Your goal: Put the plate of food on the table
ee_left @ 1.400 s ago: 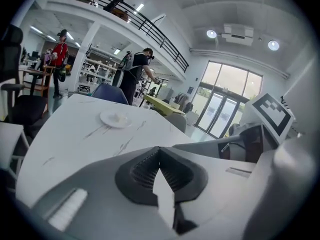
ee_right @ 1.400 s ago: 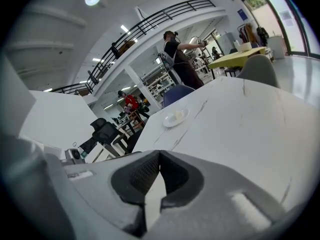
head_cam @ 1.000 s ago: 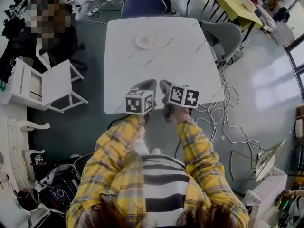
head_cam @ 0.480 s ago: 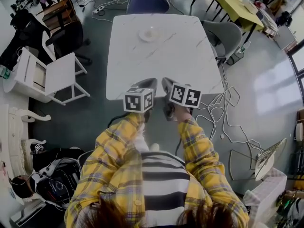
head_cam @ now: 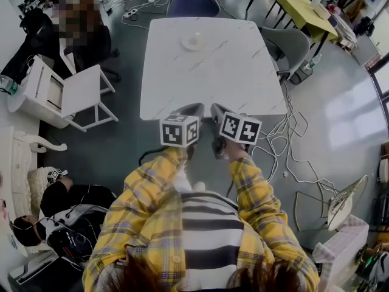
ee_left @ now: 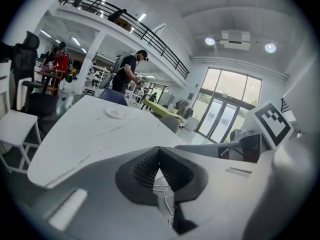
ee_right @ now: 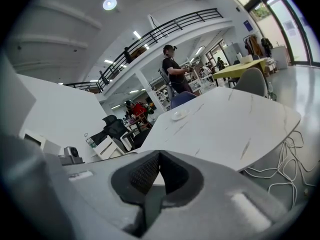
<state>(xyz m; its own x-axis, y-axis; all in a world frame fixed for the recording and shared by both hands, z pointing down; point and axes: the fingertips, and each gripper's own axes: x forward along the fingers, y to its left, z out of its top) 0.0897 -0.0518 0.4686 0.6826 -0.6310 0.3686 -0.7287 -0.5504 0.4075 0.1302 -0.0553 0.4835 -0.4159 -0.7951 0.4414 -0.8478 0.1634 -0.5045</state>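
Plate (head_cam: 193, 41) sits on far side of table (head_cam: 243, 78), well apart from left gripper (head_cam: 196, 108) and right gripper (head_cam: 214, 108), both closed on nothing at near edge; placing appears done, otherwise next move needs a long reach across.

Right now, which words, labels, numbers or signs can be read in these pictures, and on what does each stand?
No text can be read.
Left gripper's marker cube: black-and-white square patterns only, no letters.
Right gripper's marker cube: the same.
Blue sign on the far wall: too small to read.
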